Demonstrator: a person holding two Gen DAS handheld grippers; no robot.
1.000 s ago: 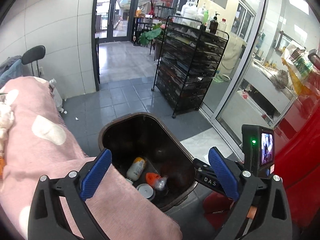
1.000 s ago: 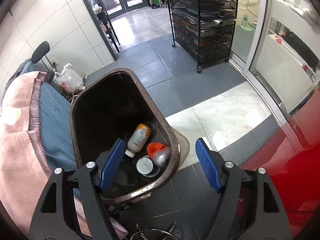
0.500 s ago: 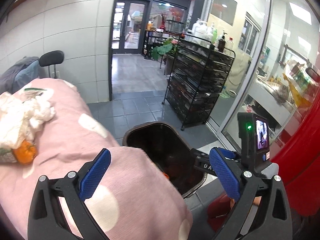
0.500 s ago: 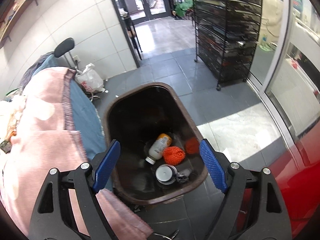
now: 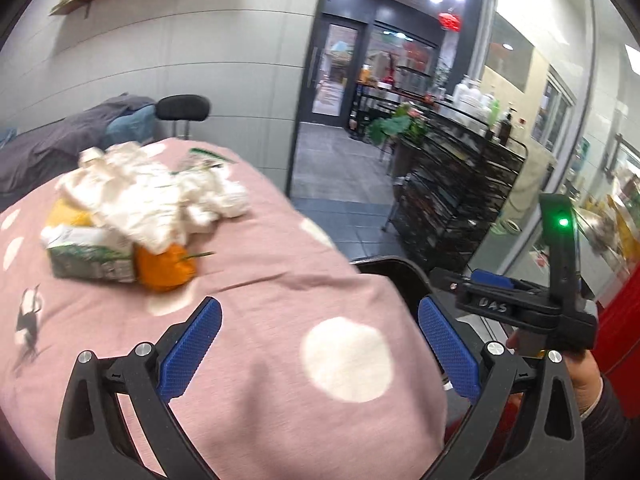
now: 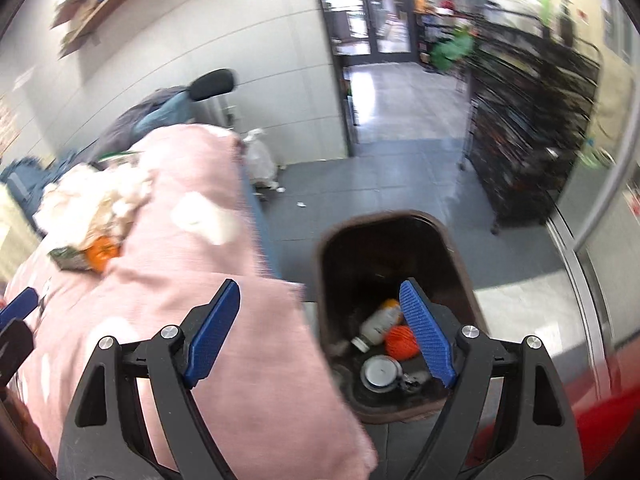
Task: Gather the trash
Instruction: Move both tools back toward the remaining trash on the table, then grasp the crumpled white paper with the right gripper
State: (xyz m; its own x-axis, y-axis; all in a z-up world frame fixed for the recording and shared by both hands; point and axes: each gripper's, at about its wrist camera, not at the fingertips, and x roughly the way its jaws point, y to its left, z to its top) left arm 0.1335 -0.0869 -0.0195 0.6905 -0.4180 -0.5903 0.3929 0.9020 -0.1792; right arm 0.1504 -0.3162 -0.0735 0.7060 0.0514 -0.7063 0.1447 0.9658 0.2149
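A heap of trash lies on the pink dotted blanket (image 5: 280, 288): crumpled white tissue (image 5: 152, 196), a green and white carton (image 5: 88, 258) and an orange fruit (image 5: 166, 266). My left gripper (image 5: 319, 308) hovers open over the blanket, short of the heap, nothing between its pads. My right gripper (image 6: 319, 288) is open and empty, straddling the blanket's edge and the dark brown bin (image 6: 400, 216). Inside the bin lie a bottle (image 6: 378, 322), an orange net ball (image 6: 400, 340) and a round lid (image 6: 380, 372). The heap's tissue (image 6: 92, 200) shows blurred in the right wrist view.
A black wire rack (image 5: 452, 192) stands right of the bin, beyond it a glass door (image 5: 340, 72). A red surface (image 5: 620, 320) borders the right. A white bag (image 6: 260, 160) sits on the grey floor by the wall. A person's hand (image 5: 580, 376) holds the right gripper.
Both grippers have risen and swung left from over the bin toward the blanket. The trash heap has come into view. The right jaws have widened slightly.
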